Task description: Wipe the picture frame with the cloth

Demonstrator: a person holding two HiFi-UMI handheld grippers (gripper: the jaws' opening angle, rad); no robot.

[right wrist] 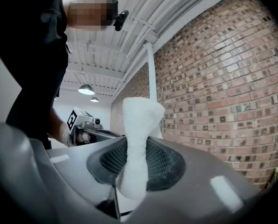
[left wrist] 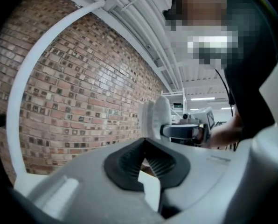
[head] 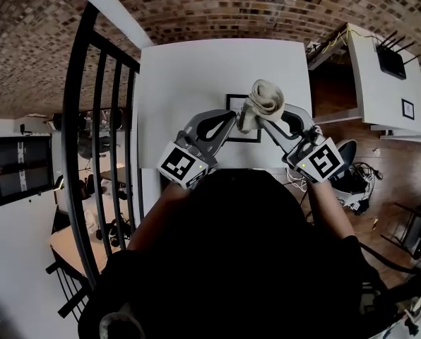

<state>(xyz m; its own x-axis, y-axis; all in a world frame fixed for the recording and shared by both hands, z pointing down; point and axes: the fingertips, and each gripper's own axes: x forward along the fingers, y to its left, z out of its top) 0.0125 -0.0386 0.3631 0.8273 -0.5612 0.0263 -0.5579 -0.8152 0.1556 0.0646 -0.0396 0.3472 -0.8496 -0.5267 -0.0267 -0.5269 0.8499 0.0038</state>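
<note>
A black-edged picture frame [head: 244,138] lies flat on the white table [head: 196,76], partly hidden behind both grippers. My right gripper [head: 261,117] is shut on a rolled cream cloth [head: 263,99], which sticks up above the frame. In the right gripper view the cloth [right wrist: 139,120] is pinched at its waist between the jaws [right wrist: 136,143]. My left gripper [head: 232,119] sits just left of the cloth, its tips closed together with nothing between them [left wrist: 144,146]. From the left gripper view the cloth [left wrist: 155,118] and the right gripper [left wrist: 181,130] show straight ahead.
A black metal railing [head: 90,119] runs along the table's left side. A brick wall [head: 217,6] stands behind the table. At the right there is a white desk [head: 369,76] with a dark device [head: 392,61], and cables and a chair [head: 352,168] sit on the floor.
</note>
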